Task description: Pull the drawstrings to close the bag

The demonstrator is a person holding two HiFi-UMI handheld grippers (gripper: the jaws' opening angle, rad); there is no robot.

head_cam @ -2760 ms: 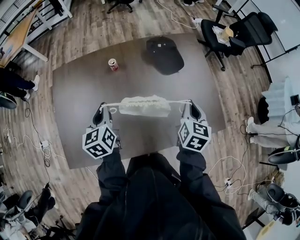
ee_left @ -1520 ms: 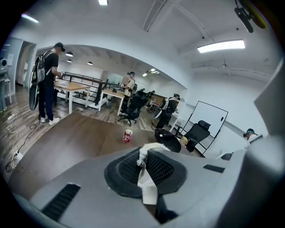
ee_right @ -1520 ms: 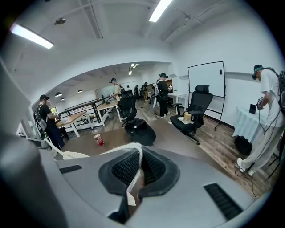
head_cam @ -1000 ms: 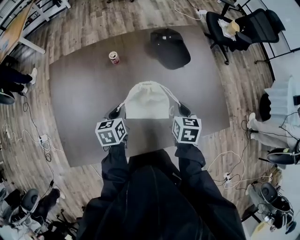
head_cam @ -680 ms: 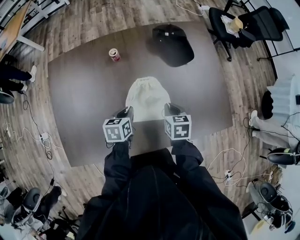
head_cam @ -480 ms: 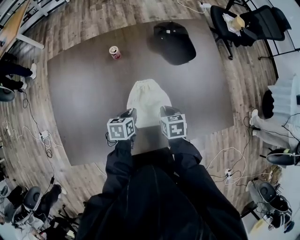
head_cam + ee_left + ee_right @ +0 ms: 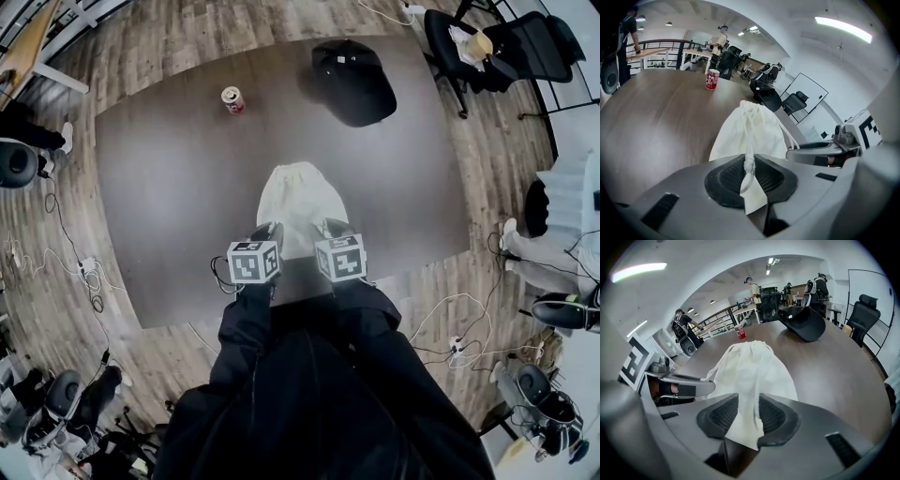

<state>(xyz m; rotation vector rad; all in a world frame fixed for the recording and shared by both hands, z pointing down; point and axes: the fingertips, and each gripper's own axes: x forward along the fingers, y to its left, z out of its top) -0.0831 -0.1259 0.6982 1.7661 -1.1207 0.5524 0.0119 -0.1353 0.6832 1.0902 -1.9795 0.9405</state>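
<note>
1. A dark brown table [image 7: 169, 187] stands on a plank floor in an open office. Black office chairs [image 7: 525, 47] are off its far right corner, and cables [image 7: 56, 272] trail across the floor on the left.
2. A cream cloth bag [image 7: 297, 202] lies flat on the table, in the middle of the near half. Its mouth points away from the person and is gathered into tight pleats. Nothing of what is inside shows.
3. The left gripper [image 7: 267, 232] is at the near left corner of the bag. In its own view the jaws are pressed together on a white drawstring [image 7: 749, 161], which runs up from the pads to the gathered mouth.
4. The right gripper [image 7: 330, 230] is just beside the left one, at the near right corner of the bag. Its jaws are opening. A narrow gap shows between the pads [image 7: 774, 414], with a blurred strand of cord in it and the bag's cloth behind. The pads do not press on the cord.
5. A red drink can [image 7: 232, 99] stands upright near the far left of the table, well apart from the bag.
6. A black cap [image 7: 354, 82] rests at the far edge to the right, also well apart from the bag.
7. In the gripper views, people stand by desks and a railing [image 7: 717, 315] beyond the table.
</note>
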